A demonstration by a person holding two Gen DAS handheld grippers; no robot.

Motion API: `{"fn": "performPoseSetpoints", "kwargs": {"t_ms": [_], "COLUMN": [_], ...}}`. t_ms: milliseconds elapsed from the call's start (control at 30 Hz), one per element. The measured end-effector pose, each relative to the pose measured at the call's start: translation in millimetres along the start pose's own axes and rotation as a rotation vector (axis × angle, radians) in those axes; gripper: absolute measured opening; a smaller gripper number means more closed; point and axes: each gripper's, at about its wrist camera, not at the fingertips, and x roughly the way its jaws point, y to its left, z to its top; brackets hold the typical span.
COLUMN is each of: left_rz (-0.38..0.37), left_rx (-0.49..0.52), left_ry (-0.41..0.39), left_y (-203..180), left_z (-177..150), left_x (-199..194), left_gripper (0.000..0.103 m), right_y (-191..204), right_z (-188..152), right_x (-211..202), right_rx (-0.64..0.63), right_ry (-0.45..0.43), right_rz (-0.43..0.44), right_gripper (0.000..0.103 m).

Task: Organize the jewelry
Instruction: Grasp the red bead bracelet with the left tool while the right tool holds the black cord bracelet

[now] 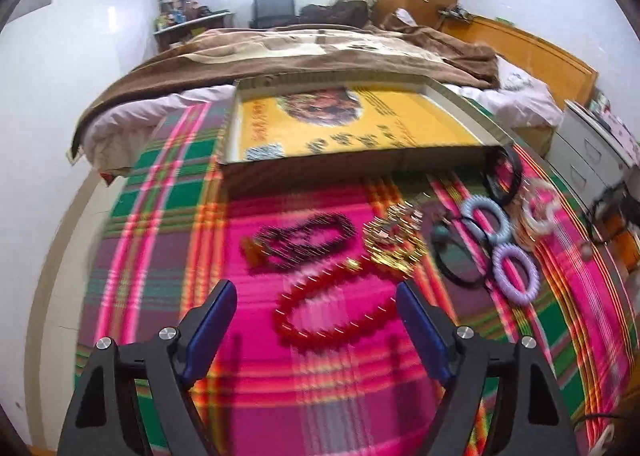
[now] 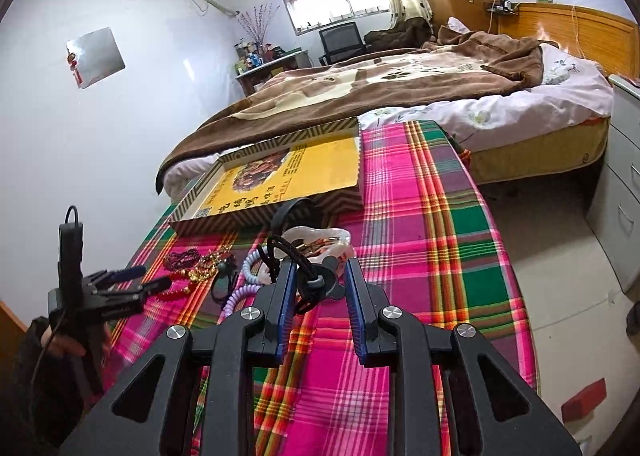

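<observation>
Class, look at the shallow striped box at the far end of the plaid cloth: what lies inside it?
Inside the striped box lies a yellow printed sheet covering nearly the whole floor. No jewelry shows on it. Whatever is beneath the sheet is hidden.

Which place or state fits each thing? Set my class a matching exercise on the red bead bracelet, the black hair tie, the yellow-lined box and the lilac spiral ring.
Things:
1. red bead bracelet
2. black hair tie
3. yellow-lined box
4. lilac spiral ring

Places or states:
A. gripped in the right gripper
B. at the far end of the plaid cloth, next to the bed
C. on the cloth, seen between the open fingers of the left gripper
D. on the cloth, beside a pale blue spiral ring

Pairs: 1-C, 2-A, 3-B, 4-D
</observation>
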Motion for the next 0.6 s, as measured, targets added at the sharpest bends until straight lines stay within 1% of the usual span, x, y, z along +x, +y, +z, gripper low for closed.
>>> {"fn": "performPoseSetpoints", "kwargs": {"t_ms": [67, 133, 233, 400, 500, 533, 567, 600], "left_rz": [0.040, 0.076, 0.058, 0.066, 0.028, 0.008, 0.008, 0.005], "left_rx": [-0.013, 0.005, 0.015, 0.053, 0.024, 0.010, 0.013, 0.032], "left_ry": [0.021, 0.062, 0.090, 0.073, 0.096, 0.097, 0.095, 0.084], "left_y": [8, 11, 11, 7, 12, 14, 13, 9], "left_z": [3, 2, -1, 4, 7, 7, 7, 5], "left_x": [6, 14, 22, 26, 30, 31, 31, 29], "left_gripper": [0.082, 0.082, 0.082, 0.082, 0.081, 0.080, 0.079, 0.070], "right_y": [0, 0, 1, 3, 4, 4, 4, 4], "right_z": [0, -1, -1, -2, -3, -3, -3, -4], "right_x": [1, 3, 5, 7, 9, 9, 9, 10], "right_rx": [0.000, 0.000, 0.000, 0.000, -0.001, 0.000, 0.001, 0.004], "right_ry": [0.003, 0.005, 0.005, 0.013, 0.014, 0.013, 0.013, 0.014], "right_rz": [0.005, 0.008, 0.009, 0.008, 0.004, 0.006, 0.006, 0.007], "right_gripper": [0.025, 0.025, 0.025, 0.025, 0.025, 0.025, 0.025, 0.025]}}
